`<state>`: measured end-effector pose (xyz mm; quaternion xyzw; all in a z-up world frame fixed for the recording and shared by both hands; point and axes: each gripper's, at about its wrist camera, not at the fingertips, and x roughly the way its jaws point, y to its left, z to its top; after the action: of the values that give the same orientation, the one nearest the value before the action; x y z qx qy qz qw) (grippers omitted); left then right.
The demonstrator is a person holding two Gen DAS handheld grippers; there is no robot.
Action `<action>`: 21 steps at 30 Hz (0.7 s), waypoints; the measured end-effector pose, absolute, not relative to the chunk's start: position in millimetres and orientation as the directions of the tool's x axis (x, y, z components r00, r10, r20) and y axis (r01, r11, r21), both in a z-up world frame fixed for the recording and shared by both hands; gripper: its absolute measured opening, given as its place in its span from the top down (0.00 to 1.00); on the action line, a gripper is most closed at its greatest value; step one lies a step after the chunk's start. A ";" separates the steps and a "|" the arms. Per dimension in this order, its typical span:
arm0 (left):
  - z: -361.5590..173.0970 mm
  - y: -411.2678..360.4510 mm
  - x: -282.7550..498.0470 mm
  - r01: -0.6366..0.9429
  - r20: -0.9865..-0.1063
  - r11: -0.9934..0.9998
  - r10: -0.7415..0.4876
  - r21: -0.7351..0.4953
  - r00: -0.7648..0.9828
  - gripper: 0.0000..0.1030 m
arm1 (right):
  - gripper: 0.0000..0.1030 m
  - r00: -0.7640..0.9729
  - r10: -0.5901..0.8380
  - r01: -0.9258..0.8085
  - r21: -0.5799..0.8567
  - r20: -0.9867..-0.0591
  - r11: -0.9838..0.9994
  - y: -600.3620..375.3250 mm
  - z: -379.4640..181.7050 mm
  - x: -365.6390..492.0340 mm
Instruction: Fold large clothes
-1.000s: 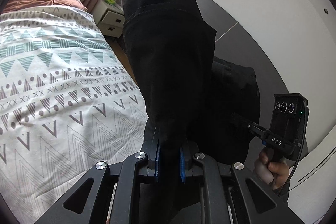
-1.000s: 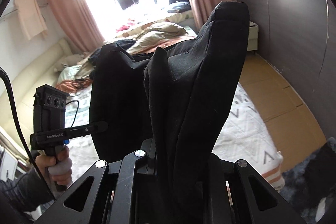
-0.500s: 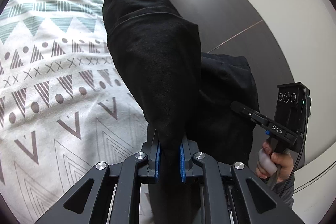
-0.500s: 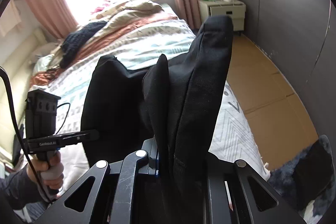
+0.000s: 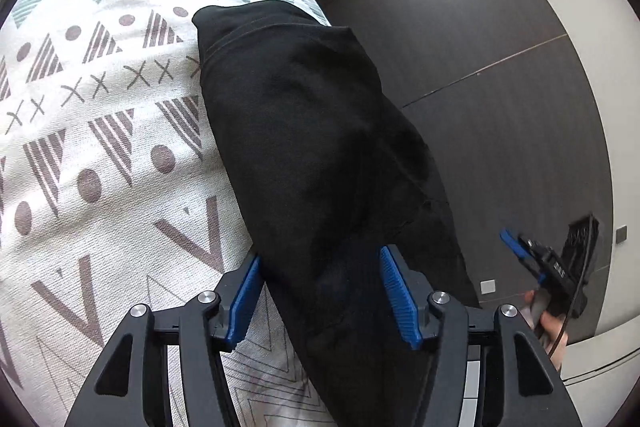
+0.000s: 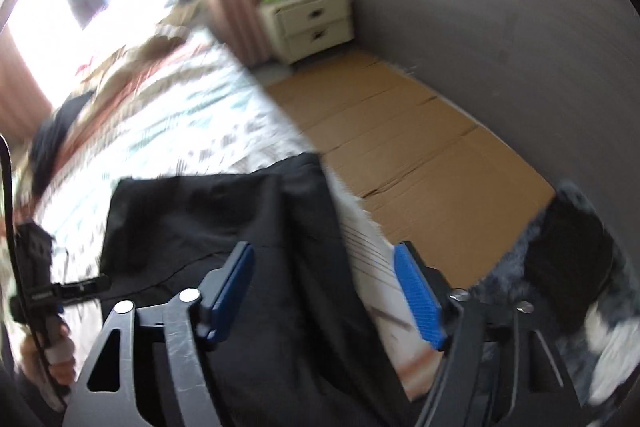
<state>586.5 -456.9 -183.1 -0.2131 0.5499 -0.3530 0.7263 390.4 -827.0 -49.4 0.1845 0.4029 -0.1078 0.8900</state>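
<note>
Left wrist view: black garment (image 5: pixel 320 155) laid along the edge of the patterned bedspread (image 5: pixel 100 131). Left gripper (image 5: pixel 324 291) jaws just spread wide, cloth between the pads but unpressed. Right gripper (image 6: pixel 324 291) likewise just opened over the garment (image 6: pixel 224 227). Both are best withdrawn straight back so the fold is not dragged.

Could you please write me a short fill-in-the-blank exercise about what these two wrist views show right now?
1. The garment lying on the bed is ____ in colour.
2. The left gripper has its jaws ____.
3. The pads of the right gripper are ____ in colour.

Missing words: black; open; blue
</note>
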 end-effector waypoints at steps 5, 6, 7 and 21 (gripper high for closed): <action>-177.4 -454.5 581.2 0.304 -0.657 0.671 -0.736 -0.677 0.162 0.42 | 0.29 0.656 0.011 0.468 0.419 -0.754 0.778 -849.9 -98.2 319.1; -176.6 -454.6 578.9 0.306 -0.658 0.672 -0.735 -0.675 0.162 0.42 | 0.29 0.658 0.033 0.477 0.450 -0.753 0.755 -849.5 -111.2 308.4; -176.2 -453.5 577.2 0.309 -0.661 0.674 -0.733 -0.671 0.163 0.42 | 0.29 0.660 0.049 0.483 0.473 -0.750 0.737 -847.8 -121.7 301.2; -176.1 -462.5 565.7 0.354 -0.658 0.667 -0.735 -0.656 0.165 0.42 | 0.89 0.791 0.078 0.450 0.664 -0.607 0.597 -847.2 -162.0 277.2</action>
<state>565.7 -462.5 -176.1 -0.1790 0.5322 -0.3668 0.7418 277.2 -847.2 -162.0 0.4349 0.3037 -0.1108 0.8405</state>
